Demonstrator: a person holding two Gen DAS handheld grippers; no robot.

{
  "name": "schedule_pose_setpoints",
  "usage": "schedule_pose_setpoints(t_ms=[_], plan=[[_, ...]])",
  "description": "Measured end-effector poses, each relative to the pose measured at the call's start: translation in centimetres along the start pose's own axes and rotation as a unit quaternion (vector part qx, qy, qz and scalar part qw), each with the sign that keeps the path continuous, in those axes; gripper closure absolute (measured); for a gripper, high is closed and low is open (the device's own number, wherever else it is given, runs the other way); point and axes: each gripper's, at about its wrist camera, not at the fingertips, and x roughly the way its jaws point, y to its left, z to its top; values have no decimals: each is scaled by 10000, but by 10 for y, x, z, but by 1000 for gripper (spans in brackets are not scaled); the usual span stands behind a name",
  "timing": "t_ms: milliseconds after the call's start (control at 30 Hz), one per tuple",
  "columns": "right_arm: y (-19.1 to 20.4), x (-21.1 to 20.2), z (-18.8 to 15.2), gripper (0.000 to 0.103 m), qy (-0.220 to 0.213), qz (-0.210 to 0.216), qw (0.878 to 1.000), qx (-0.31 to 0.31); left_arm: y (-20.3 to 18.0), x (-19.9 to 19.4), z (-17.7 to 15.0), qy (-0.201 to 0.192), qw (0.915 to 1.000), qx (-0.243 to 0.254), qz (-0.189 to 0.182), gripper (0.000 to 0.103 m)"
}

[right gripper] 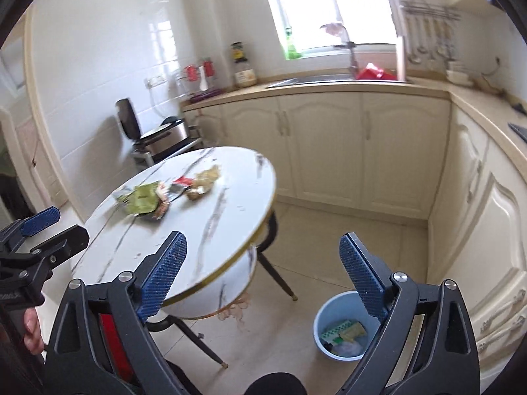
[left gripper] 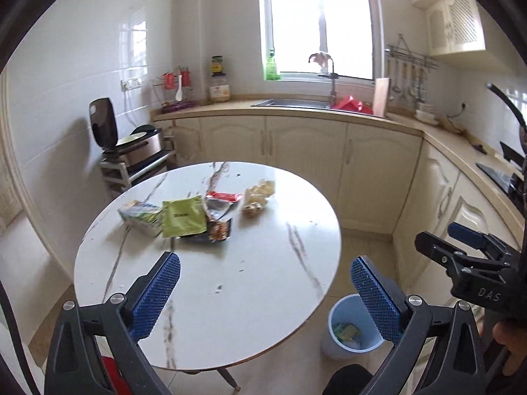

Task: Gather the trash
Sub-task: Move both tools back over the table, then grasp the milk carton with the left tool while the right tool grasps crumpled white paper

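Observation:
Trash lies on the round marble table (left gripper: 230, 296): a green pouch (left gripper: 182, 217), a pale green packet (left gripper: 140, 215), a red-and-silver wrapper (left gripper: 219, 205), a dark wrapper (left gripper: 214, 232) and a clear bag of snacks (left gripper: 257, 197). The pile also shows in the right wrist view (right gripper: 148, 199). A blue bin (left gripper: 352, 329) (right gripper: 342, 326) stands on the floor right of the table with some wrappers inside. My left gripper (left gripper: 265, 293) is open and empty above the table's near part. My right gripper (right gripper: 262, 276) is open and empty, above the floor between table and bin.
Cream kitchen cabinets (right gripper: 329, 144) run along the back and right, with a sink (left gripper: 293, 102) under the window. An open rice cooker (left gripper: 131, 138) sits on a small rack at the left. The table's dark legs (right gripper: 280, 279) stand near the bin.

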Motion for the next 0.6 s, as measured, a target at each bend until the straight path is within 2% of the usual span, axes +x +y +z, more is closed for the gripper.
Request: schedule_pose_setpoints(t_ms=[267,367,500,600], plan=[[62,43,8,10,322,276,9980,-471,91,-11,-13,246,9950,-766,594,1],[73,65,12,10,467,321,9968,-567,109,4,-3,364,9921,-986,687,1],[84,101,20,10,620,347,9946,-751,141,50,25,478,9842,-1473,864,1],[87,132,30,10,743,358,9932,-826,159,91,50,676,9797,-1724,766,1]])
